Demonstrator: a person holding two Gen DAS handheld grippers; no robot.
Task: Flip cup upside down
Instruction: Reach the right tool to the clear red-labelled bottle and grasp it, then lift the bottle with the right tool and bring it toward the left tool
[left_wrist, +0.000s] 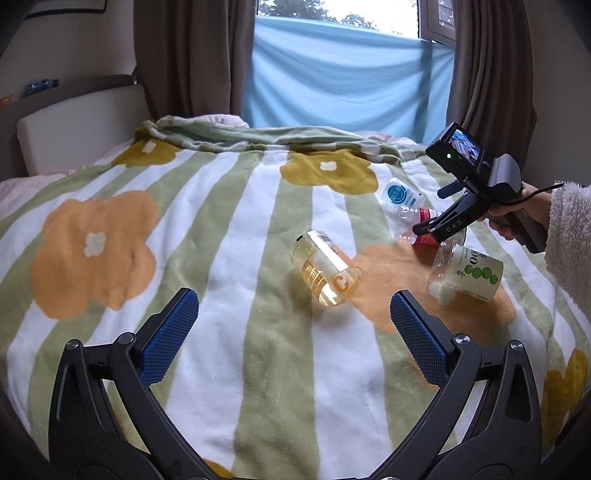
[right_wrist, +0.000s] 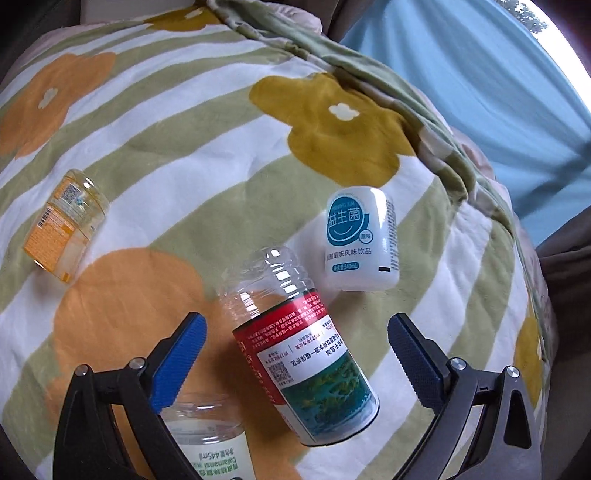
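Fleece, soft and striped in green and white with big orange flowers, covers the bed, and four cut-down bottle cups sit scattered on it. None stands true; the plush gives under them, so each leans. The red-labelled cup rests mouth-down and tilted, just in front of the right hand-held gripper, whose blue pads are spread wide to either side without touching it. A white probiotic cup sits just beyond, a green-lettered one beside the left pad, an orange one well apart. The left hand-held gripper hovers spread, holding nothing.
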